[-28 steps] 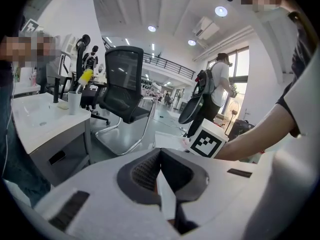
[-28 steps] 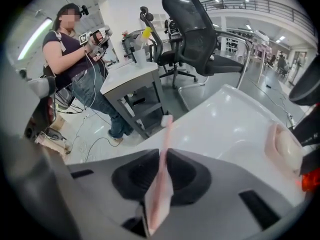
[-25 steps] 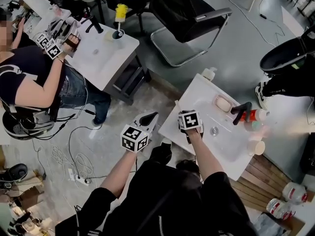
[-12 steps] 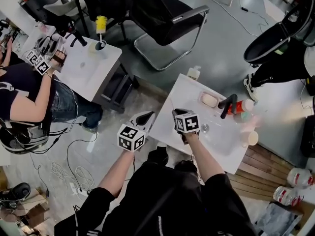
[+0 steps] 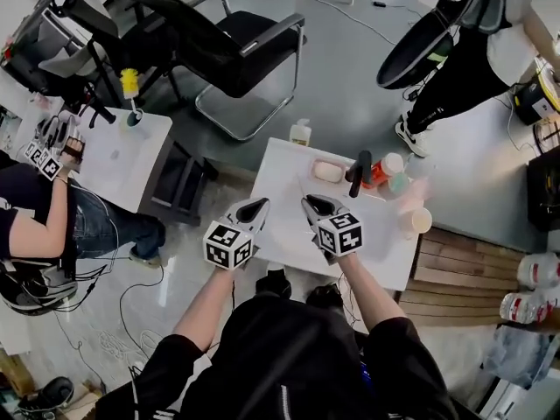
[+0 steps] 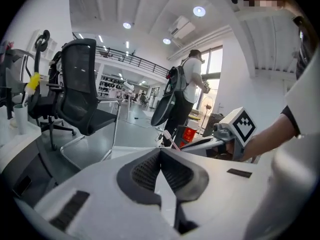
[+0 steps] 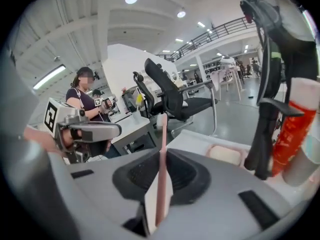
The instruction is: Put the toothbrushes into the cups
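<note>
**Right gripper** [image 7: 162, 156]: my jaws stand narrow, pressed on the handle of a pink toothbrush [image 7: 163, 134]. Its shaft rises out of the pads, and I cannot tell which end bears the bristles.

**Left gripper** [image 6: 160, 156]: it hangs just to the left of the right one, jaws together with nothing between them.

**Cups:** one pale cup [image 5: 418, 221] stands ahead and to the right of my right gripper, well apart from it. Another [image 7: 306, 161] shows at that gripper's right, beside a red bottle [image 7: 291, 129] and behind a black faucet [image 7: 264, 114].

**Handling, as I judge it:**
- The brush is light, stiff and thin, and its smooth plastic can pivot between flat pads.
- The best hold is on the handle, low enough to leave a long free end for entering the cup mouth.
- The cups look light and could tip if the shaft pushes on a rim.
</note>
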Available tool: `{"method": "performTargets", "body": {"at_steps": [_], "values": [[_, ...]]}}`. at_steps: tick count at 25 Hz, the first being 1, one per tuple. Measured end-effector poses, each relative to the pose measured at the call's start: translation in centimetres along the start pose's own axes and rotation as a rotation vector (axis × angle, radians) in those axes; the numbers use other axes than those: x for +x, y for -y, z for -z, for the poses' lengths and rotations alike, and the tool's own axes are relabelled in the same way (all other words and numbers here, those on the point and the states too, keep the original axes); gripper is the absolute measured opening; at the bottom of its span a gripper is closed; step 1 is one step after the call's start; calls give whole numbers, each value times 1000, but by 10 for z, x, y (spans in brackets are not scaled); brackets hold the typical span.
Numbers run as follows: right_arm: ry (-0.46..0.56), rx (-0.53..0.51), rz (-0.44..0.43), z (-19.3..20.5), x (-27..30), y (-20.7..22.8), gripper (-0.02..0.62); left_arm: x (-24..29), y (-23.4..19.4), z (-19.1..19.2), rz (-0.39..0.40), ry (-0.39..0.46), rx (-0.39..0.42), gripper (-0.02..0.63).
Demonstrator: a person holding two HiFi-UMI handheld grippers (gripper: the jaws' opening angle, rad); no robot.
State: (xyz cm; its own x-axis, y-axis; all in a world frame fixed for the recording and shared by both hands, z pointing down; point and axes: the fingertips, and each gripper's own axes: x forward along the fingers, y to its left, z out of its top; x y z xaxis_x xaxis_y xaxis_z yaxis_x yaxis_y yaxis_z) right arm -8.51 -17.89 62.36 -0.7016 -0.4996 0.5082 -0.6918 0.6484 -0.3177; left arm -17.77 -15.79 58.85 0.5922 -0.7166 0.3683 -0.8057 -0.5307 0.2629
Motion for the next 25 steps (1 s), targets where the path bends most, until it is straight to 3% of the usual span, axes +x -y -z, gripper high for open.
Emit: {"method": "performTargets", "body": {"at_steps": [14, 19, 25], "values": [[197, 114, 205, 26, -175, 99, 51, 103, 144, -20, 217, -21, 81, 0], [295, 156, 298, 29, -240, 145, 51, 120, 182, -15, 254, -31, 100, 0], [439, 205, 416, 9, -307, 211, 51, 123, 199, -8, 248, -44, 102, 0]]}}
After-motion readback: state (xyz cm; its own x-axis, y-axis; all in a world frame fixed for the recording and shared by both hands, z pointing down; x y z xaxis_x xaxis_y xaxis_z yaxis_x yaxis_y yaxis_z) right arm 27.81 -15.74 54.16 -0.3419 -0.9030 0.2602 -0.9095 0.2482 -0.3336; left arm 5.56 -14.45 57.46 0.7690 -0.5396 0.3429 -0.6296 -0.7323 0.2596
